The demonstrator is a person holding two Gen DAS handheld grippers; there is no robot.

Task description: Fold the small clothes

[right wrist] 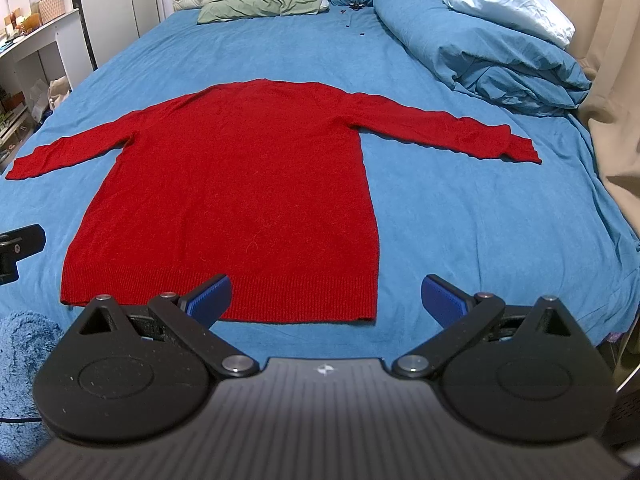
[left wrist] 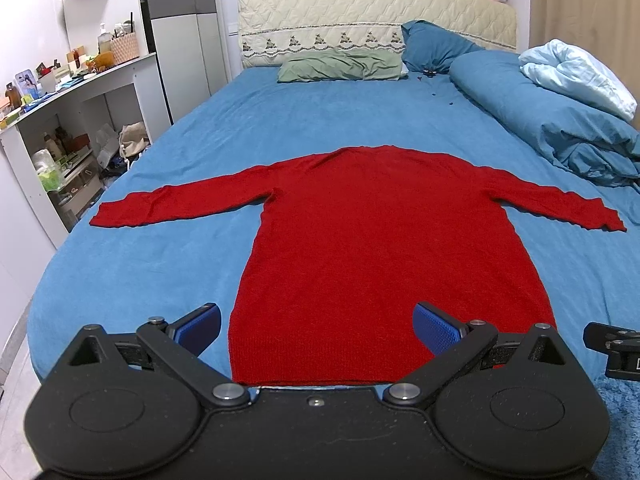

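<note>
A red long-sleeved sweater [left wrist: 384,240] lies flat on the blue bed sheet [left wrist: 160,248], hem toward me, both sleeves spread out sideways. It also shows in the right wrist view [right wrist: 240,176]. My left gripper [left wrist: 318,326] is open and empty, hovering above the hem near its left corner. My right gripper [right wrist: 326,300] is open and empty, hovering above the hem near its right corner. Each gripper's edge shows in the other's view, the right gripper [left wrist: 612,350] at the right and the left gripper [right wrist: 16,250] at the left.
A rolled blue duvet [right wrist: 480,44] with a pale blue blanket [right wrist: 508,4] lies along the bed's right side. A green pillow [left wrist: 344,65] and a blue pillow [left wrist: 436,46] lie by the headboard [left wrist: 360,12]. A cluttered white shelf [left wrist: 72,120] stands left of the bed. A beige curtain [right wrist: 608,60] hangs at the right.
</note>
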